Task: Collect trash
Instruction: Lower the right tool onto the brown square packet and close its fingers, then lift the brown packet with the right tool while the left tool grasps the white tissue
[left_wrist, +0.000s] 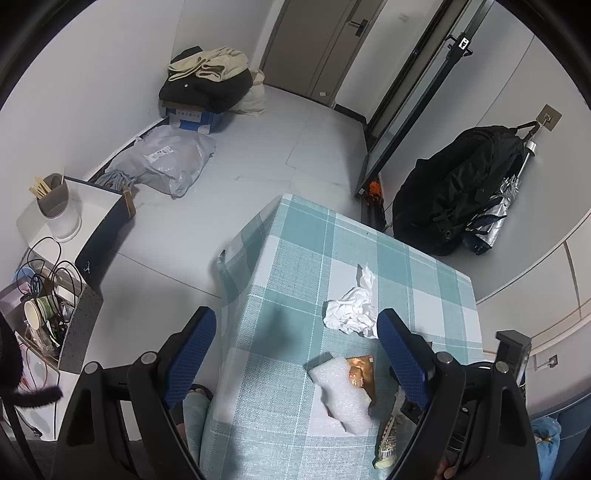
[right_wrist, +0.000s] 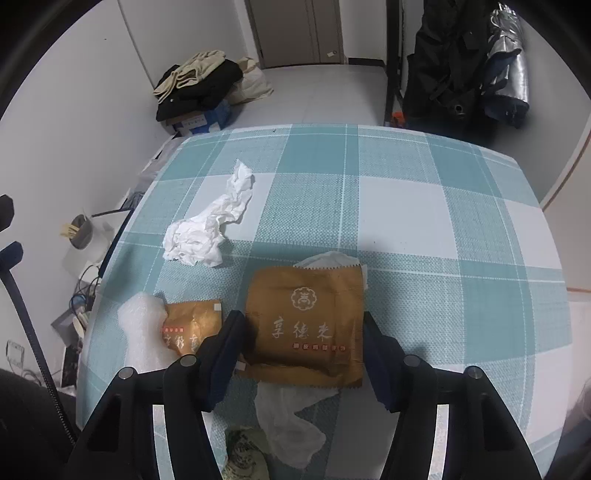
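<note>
Right hand-held gripper (right_wrist: 303, 343) straddled the large brown paper bag (right_wrist: 304, 325) near the bench's (right_wrist: 424, 206) near edge, pads at both side edges, seemingly clamped for lifting. Left hand-held gripper (left_wrist: 295, 354) hung spread, empty, above crumpled tissue (left_wrist: 351, 310), likely next.

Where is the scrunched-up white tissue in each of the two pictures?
Left wrist view: the white tissue lies right of centre on the checked tablecloth, just beyond the right-side fingertip.
Right wrist view: the white tissue lies left of centre, beyond the brown wrappers.
Shared landmark: the white foam piece beside the small brown wrapper.
</note>
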